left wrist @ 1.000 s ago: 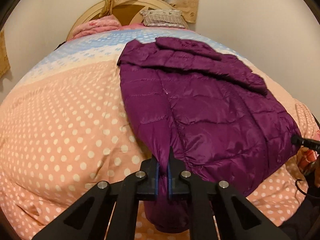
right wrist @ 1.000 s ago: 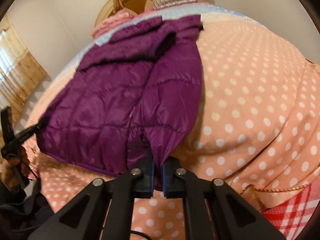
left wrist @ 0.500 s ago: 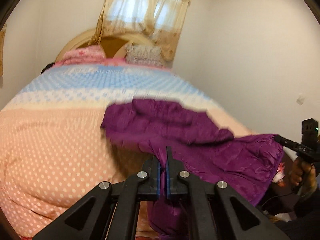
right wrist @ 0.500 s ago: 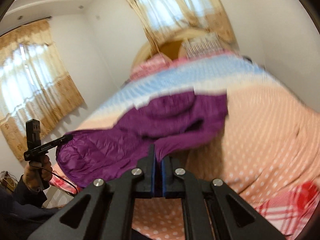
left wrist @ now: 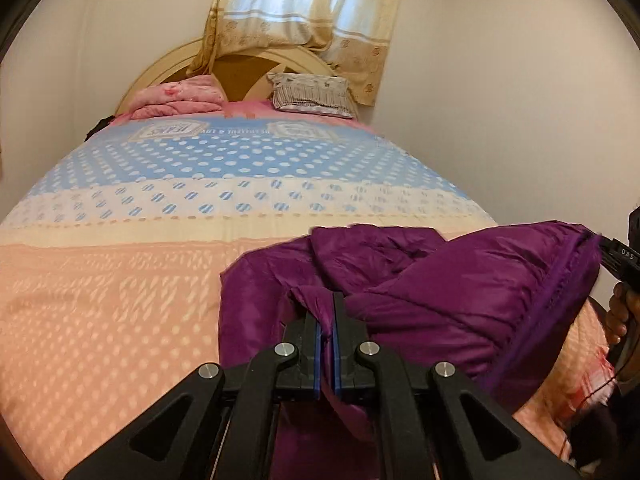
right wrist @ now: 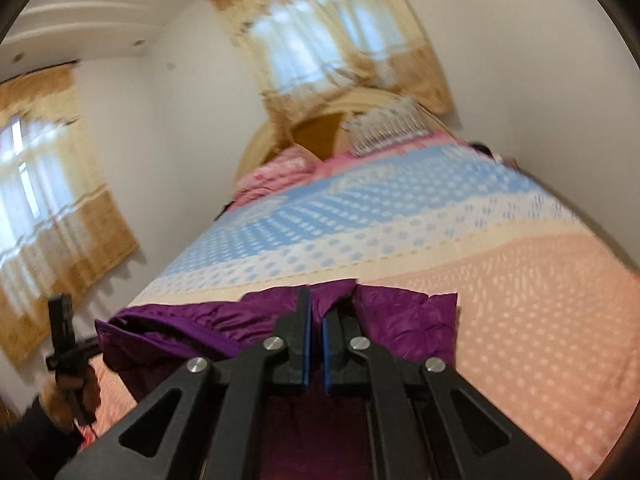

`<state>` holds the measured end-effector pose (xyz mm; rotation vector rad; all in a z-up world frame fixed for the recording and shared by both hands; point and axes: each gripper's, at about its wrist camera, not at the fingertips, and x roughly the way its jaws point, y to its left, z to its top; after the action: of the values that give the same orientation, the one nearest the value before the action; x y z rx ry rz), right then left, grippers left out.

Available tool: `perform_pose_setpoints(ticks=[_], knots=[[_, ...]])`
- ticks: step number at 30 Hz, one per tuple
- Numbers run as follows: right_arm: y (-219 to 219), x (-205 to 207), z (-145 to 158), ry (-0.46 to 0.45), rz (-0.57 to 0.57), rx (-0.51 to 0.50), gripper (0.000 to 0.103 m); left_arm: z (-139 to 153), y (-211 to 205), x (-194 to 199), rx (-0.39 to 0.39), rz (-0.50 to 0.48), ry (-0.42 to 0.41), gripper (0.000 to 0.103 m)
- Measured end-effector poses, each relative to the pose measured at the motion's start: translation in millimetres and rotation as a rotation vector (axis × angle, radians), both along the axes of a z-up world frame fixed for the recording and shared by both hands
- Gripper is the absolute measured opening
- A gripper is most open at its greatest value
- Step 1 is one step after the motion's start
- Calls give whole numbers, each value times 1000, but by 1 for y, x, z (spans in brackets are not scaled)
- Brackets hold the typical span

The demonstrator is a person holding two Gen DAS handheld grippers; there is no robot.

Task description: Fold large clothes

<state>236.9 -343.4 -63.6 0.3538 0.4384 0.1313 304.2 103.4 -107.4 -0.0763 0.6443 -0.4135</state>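
Since a second ago the purple jacket [left wrist: 460,292] has gone from lying flat along the bed to being bunched at the near end, its hem raised off the cover; both cameras now look up the room rather than down on the cloth. Beneath it the bed [left wrist: 104,308] wears a dotted cover, peach near, white and blue beyond; a curved headboard [left wrist: 244,60], a pink folded quilt [left wrist: 180,98] and a striped pillow [left wrist: 312,94] sit at the far end under a curtained window [left wrist: 308,4]. At one lower corner the left gripper [left wrist: 327,320] is clamped tight on a pinch of jacket fabric; at the other the right gripper [right wrist: 314,320] likewise grips a fold, fingers nearly together; between them the hem hangs stretched above the cover.
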Motion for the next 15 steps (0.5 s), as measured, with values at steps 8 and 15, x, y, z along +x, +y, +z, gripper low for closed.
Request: perform_pose_setpoints(ticks=[8,15], knots=[[-14,75,-44,114,-97,-49,6,-18,-4,45,7,107,18,10],[-21,120,-82,211,-114,-67,7,-23,-7,59,-29,128,12,23]])
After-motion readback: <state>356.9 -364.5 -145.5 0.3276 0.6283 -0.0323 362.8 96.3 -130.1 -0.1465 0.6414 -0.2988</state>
